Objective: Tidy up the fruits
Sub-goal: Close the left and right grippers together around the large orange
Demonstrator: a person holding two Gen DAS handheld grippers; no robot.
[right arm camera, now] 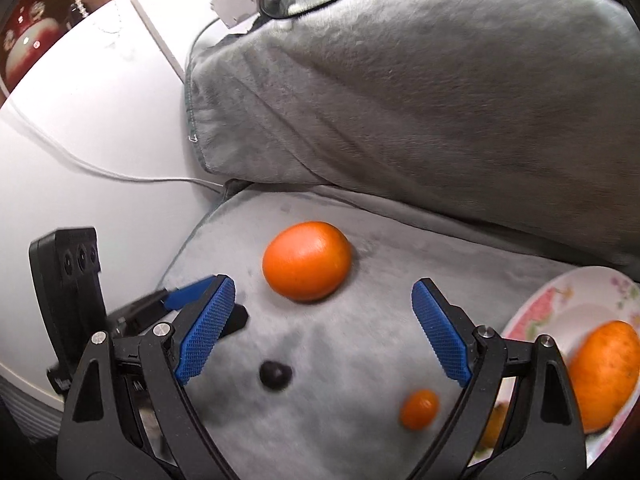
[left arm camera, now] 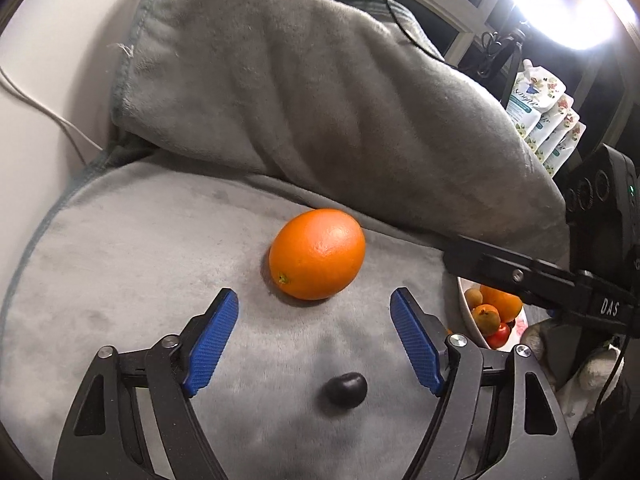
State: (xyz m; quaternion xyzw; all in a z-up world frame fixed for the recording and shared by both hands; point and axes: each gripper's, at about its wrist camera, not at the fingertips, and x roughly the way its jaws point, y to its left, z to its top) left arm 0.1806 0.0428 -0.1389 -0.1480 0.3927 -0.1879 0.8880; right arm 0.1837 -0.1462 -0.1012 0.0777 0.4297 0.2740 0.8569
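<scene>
While spread wide over the grey fleece blanket (left arm camera: 132, 264), left gripper (left arm camera: 314, 308) empty, blue pads (left arm camera: 212, 340) apart with nothing between them but cloth; just beyond its tips, a large orange (left arm camera: 317, 254) lying on the blanket, and nearer the camera a small dark fruit (left arm camera: 346, 389), kind hard to tell. Right gripper (right arm camera: 323, 300) likewise gaping and empty, seen blurred, same orange (right arm camera: 307, 260) ahead of its tips, dark fruit (right arm camera: 275, 375) and a small orange fruit (right arm camera: 419, 409), perhaps a kumquat, lower down. Floral plate (right arm camera: 532, 320) at the right edge, cut off by the frame and partly hidden behind the right finger, holding another orange (right arm camera: 604, 374). Further small fruits on the plate (left arm camera: 474, 322) half hidden by the other gripper's black arm.
</scene>
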